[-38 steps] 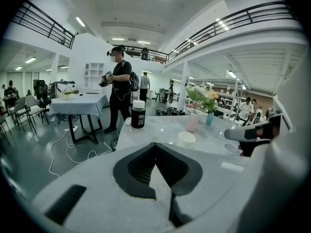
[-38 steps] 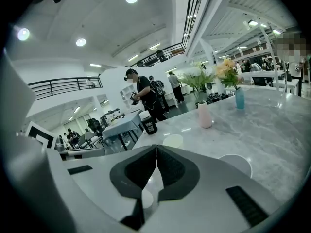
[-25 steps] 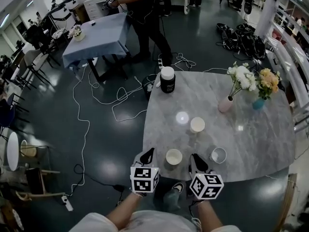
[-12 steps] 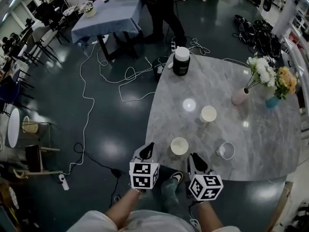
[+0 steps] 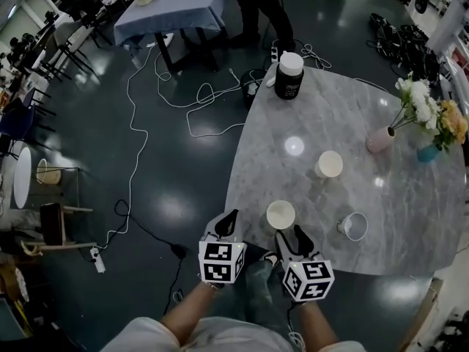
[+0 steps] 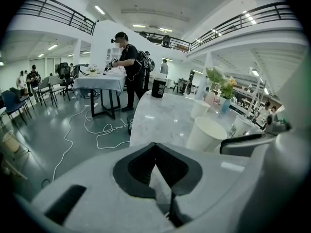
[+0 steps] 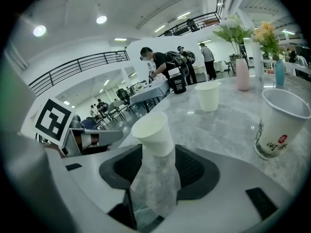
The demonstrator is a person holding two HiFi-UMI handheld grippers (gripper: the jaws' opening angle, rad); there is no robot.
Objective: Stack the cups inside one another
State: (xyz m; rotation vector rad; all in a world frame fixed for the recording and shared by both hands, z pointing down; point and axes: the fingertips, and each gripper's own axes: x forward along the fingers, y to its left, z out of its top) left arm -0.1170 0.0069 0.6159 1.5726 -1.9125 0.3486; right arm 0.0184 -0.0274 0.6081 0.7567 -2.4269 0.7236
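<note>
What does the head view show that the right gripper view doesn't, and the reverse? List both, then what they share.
Head view only: white cables and a power strip on the floor.
Right gripper view only: print on the side of the right-hand cup, the balcony railing, a ceiling light.
Both: the near cup, the far cup, the right-hand cup, the marble table, the pink vase, the blue vase and the dark jar.
</note>
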